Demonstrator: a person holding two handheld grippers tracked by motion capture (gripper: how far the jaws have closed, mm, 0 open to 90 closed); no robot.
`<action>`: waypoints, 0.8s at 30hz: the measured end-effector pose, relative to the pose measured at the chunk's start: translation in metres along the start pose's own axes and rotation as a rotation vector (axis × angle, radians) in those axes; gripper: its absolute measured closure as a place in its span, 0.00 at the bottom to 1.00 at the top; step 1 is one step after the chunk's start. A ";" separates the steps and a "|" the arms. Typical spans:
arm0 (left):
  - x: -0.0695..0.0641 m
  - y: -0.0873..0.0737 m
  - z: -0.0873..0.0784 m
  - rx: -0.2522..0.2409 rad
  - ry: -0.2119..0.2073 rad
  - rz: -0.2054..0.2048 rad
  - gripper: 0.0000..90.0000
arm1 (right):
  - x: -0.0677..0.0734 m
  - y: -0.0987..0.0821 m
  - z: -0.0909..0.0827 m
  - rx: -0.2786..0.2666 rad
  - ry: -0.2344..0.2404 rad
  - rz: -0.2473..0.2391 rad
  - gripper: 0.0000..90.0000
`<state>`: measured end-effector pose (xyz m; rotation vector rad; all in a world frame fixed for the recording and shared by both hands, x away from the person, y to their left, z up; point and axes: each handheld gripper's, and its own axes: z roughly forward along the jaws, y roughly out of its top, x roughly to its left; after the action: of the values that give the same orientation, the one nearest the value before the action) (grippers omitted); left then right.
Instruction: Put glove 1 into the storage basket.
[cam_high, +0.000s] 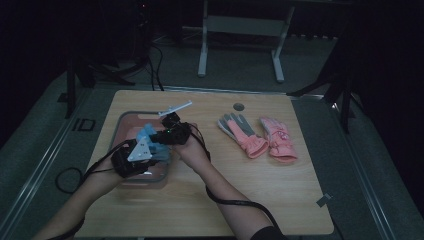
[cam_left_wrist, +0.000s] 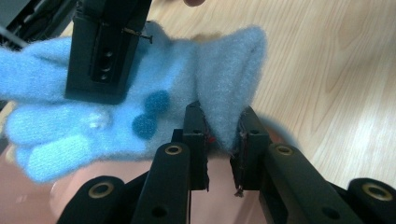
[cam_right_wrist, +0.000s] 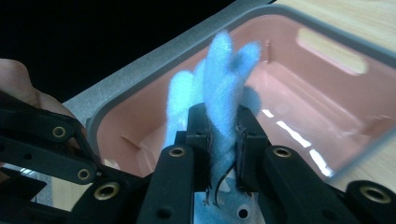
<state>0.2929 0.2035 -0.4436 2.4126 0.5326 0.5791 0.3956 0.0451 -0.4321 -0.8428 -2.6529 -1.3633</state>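
Note:
A fluffy light-blue glove (cam_high: 149, 134) hangs between both grippers above a pink bin (cam_high: 118, 131) at the table's left. In the left gripper view my left gripper (cam_left_wrist: 220, 119) is shut on a folded edge of the blue glove (cam_left_wrist: 187, 65), which bears two dark blue dots. The black jaw of the right gripper (cam_left_wrist: 105, 51) clamps the glove farther up. In the right gripper view my right gripper (cam_right_wrist: 223, 119) is shut on the blue glove (cam_right_wrist: 224, 65), whose fingers stick up over the pink bin (cam_right_wrist: 327, 88). From above, the left gripper (cam_high: 150, 150) and right gripper (cam_high: 156, 136) sit close together.
Two pink gloves lie flat at the table's right: one with a grey palm (cam_high: 242, 132) and one all pink (cam_high: 277, 140). A round cable hole (cam_high: 239, 106) is near the far edge. Cables trail from both grippers across the wooden table (cam_high: 280, 200).

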 end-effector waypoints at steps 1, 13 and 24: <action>0.001 -0.004 -0.001 0.007 0.002 0.001 0.87 | 0.001 0.001 0.005 0.006 0.004 0.000 0.88; 0.018 -0.030 0.012 0.090 -0.047 -0.012 0.87 | -0.005 -0.003 0.049 0.061 0.013 0.034 0.88; 0.032 -0.036 0.038 0.178 -0.089 -0.046 0.86 | -0.020 -0.009 0.073 0.140 -0.042 0.059 0.88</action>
<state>0.3302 0.2287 -0.4844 2.5720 0.6233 0.4173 0.4235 0.0875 -0.4885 -0.9344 -2.6923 -1.1440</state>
